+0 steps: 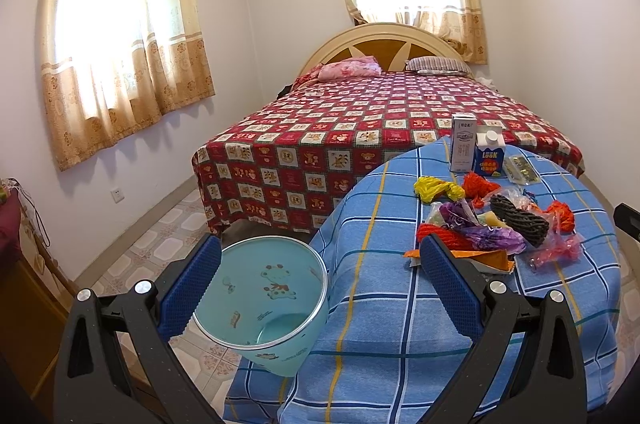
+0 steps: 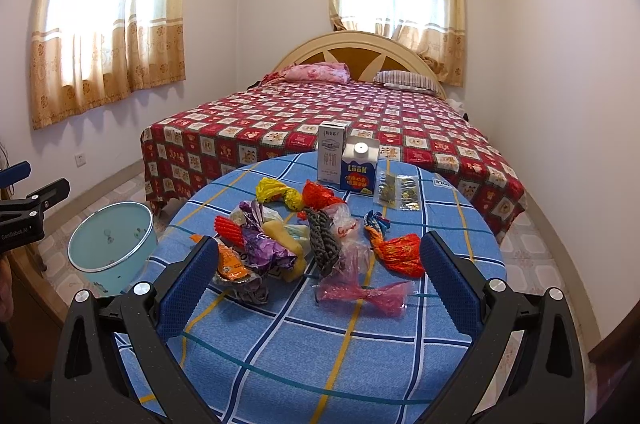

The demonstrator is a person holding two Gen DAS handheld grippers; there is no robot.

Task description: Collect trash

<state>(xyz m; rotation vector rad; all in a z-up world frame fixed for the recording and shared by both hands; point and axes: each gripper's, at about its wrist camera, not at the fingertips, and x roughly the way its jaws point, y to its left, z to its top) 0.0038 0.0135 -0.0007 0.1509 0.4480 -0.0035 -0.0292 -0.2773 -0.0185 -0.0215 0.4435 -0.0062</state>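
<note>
Two views: left wrist first, then right wrist.
Left view, hidden: the bin (image 1: 260, 300) stands on the floor beside the table (image 1: 380, 324); its left rim is cut by the left claw's blue pad, and its base is hard to make out against the cloth edge.
Left view, trash: wrappers (image 1: 492, 224) lie heaped on the table's far right part; an orange piece is partly covered by the claw's right pad. Two cartons (image 1: 476, 151) stand upright behind the heap, print too small to read in full.
Left claw (image 1: 320, 284): spread wide and released, holding nothing; it hangs over the gap between bin and table.
Right view, hidden: the bin (image 2: 112, 244) shows at the left, its lower part cut by the table (image 2: 320, 344) edge and claw arm; the other claw's black frame intrudes at the far left.
Right view, trash: wrappers (image 2: 304, 244) lie in a loose heap at the table's middle, cartons (image 2: 348, 159) upright behind; the orange packet's near end sits behind the left pad.
Right claw (image 2: 320, 284): wide apart, released, empty, hovering just short of the heap; contact with the packet cannot be told.
</note>
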